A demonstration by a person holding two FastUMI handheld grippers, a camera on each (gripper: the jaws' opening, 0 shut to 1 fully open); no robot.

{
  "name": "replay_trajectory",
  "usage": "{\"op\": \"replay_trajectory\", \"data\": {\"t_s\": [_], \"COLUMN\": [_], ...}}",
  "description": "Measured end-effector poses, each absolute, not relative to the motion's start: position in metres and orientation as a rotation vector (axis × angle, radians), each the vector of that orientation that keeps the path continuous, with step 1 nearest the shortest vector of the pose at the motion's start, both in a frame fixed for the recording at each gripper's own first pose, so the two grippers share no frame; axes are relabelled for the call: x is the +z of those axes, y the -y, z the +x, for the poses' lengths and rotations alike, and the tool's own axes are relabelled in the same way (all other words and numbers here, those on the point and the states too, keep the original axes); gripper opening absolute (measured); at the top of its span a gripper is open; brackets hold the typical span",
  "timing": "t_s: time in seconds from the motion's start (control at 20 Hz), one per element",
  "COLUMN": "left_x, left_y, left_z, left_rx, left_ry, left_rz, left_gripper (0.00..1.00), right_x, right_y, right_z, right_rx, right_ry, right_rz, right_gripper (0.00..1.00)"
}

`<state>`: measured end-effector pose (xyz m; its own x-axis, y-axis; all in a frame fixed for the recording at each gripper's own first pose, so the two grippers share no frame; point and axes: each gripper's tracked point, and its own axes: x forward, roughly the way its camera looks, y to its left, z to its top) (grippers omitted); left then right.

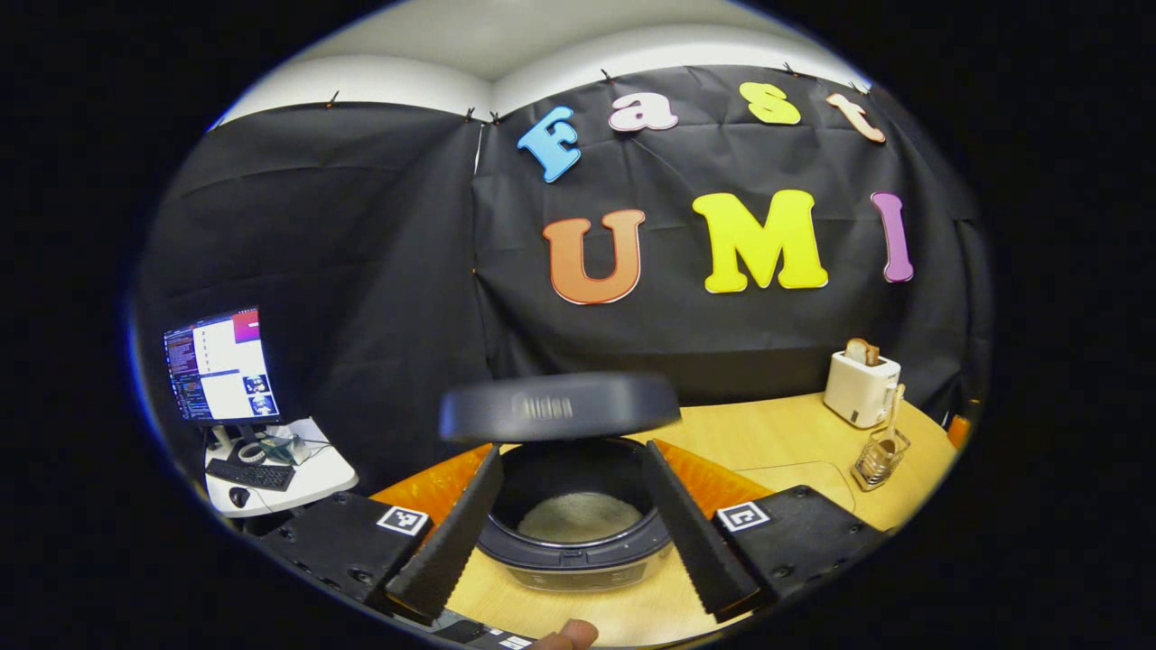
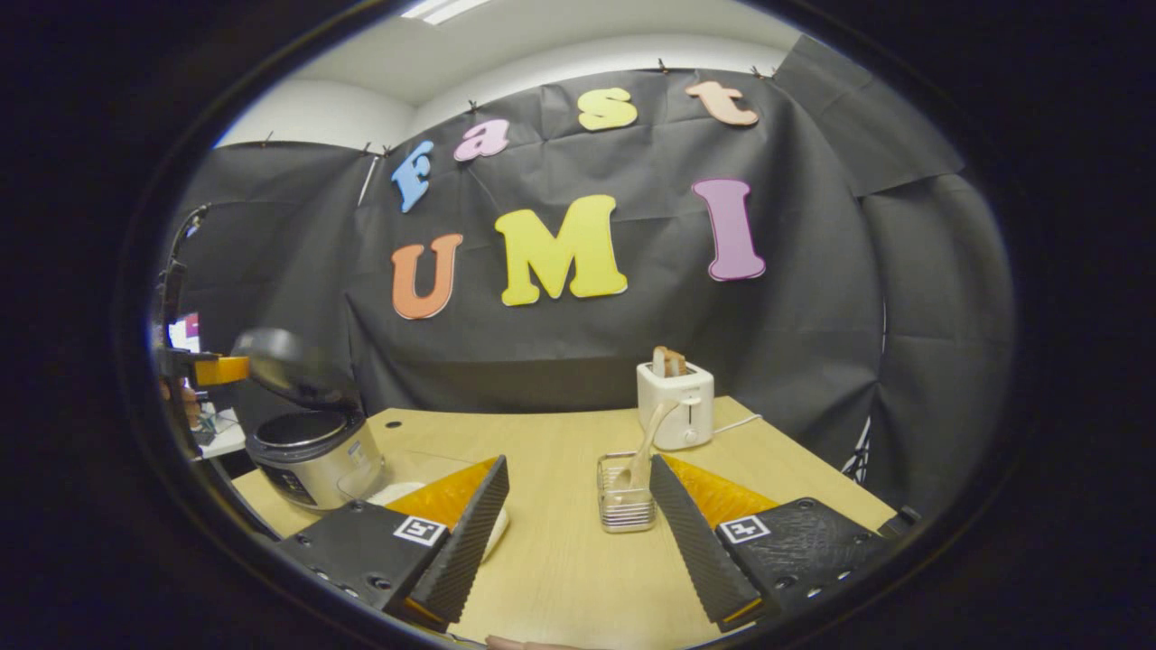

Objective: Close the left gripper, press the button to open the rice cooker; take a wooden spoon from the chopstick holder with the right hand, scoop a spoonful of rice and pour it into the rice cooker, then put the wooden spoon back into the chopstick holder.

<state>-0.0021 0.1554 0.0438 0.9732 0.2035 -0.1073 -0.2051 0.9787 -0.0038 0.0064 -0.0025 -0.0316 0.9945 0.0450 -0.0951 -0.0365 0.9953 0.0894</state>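
Wooden table [image 1: 768, 433], rice cooker [image 1: 574, 533] open low in the left gripper view.
My left gripper [image 1: 573, 519] has its fingers spread apart, the cooker between them, rice at its bottom, blurred lid [image 1: 558, 406] raised behind. My right gripper [image 2: 578, 533] is parted too; just past it at centre stands the chopstick holder [image 2: 625, 506] with the wooden spoon [image 2: 647, 447], then a toaster [image 2: 675, 404].
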Motion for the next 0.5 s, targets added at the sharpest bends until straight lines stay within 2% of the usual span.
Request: {"op": "replay_trajectory", "data": {"t_s": [0.05, 0.1, 0.15, 0.4, 0.45, 0.5], "left_x": [0.047, 0.049, 0.051, 0.046, 0.043, 0.041], "left_y": [-0.151, -0.15, -0.146, -0.125, -0.122, -0.117], "left_z": [-0.006, -0.01, -0.013, -0.023, -0.024, -0.025], "left_rx": [0.2, 0.2, 0.194, 0.149, 0.142, 0.134], "left_ry": [-0.094, -0.081, -0.073, -0.057, -0.055, -0.049], "left_rz": [-0.009, -0.006, -0.006, -0.024, -0.026, -0.03], "left_gripper": [0.96, 0.99, 0.99, 0.99, 0.99, 0.96], "right_x": [-0.031, -0.032, -0.032, -0.035, -0.035, -0.038], "right_y": [0.003, 0.004, 0.005, 0.007, 0.009, 0.012], "right_z": [0.006, 0.007, 0.008, 0.011, 0.014, 0.016], "right_rx": [0.04, 0.038, 0.037, 0.036, 0.03, 0.023], "right_ry": [-0.099, -0.102, -0.104, -0.114, -0.114, -0.116], "right_rz": [0.089, 0.09, 0.091, 0.093, 0.093, 0.094], "right_gripper": [0.94, 0.91, 0.94, 0.94, 0.91, 0.94]}}
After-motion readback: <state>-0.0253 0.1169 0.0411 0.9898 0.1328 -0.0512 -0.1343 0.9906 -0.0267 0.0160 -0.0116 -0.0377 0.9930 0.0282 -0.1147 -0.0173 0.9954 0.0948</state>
